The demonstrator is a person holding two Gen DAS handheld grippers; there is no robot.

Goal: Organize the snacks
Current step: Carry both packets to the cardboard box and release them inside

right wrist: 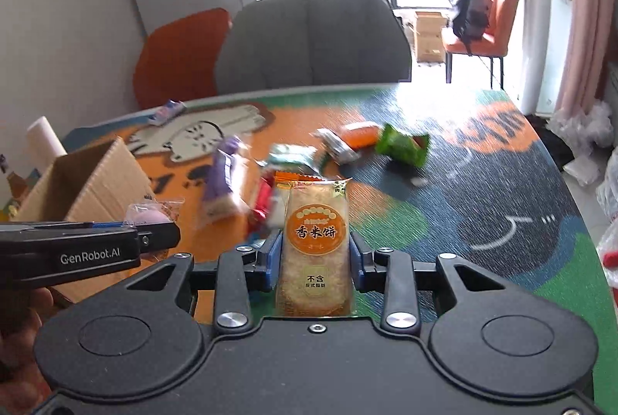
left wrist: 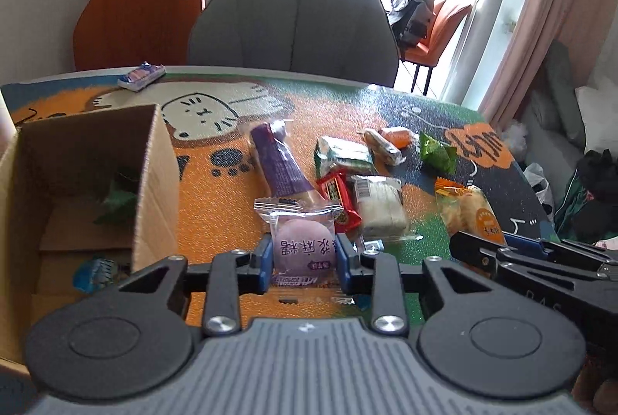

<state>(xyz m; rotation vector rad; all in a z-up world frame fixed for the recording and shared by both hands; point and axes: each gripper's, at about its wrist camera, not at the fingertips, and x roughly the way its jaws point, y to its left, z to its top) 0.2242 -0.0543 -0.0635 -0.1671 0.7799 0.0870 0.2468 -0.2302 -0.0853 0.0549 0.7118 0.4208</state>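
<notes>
The left gripper [left wrist: 302,256] pinches a purple mochi [left wrist: 302,241]; the right gripper [right wrist: 316,260] pinches a rice cracker [right wrist: 316,245]. Both hang above the tabletop [left wrist: 386,113], right of the box [left wrist: 154,183]; the mochi is nearer it.

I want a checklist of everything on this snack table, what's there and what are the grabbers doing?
Surface: table with a cartoon cat mat.
Job's things: cardboard box holding a green packet and a blue packet; loose snack packets heaped mid-table.
Clutter: blue-pink packet alone at the far edge.
Grippers: left gripper shut on purple mochi packet; right gripper shut on rice cracker packet.
Cables: nothing seen.
Surroundings: grey chair, orange chairs, window, pink curtain.
</notes>
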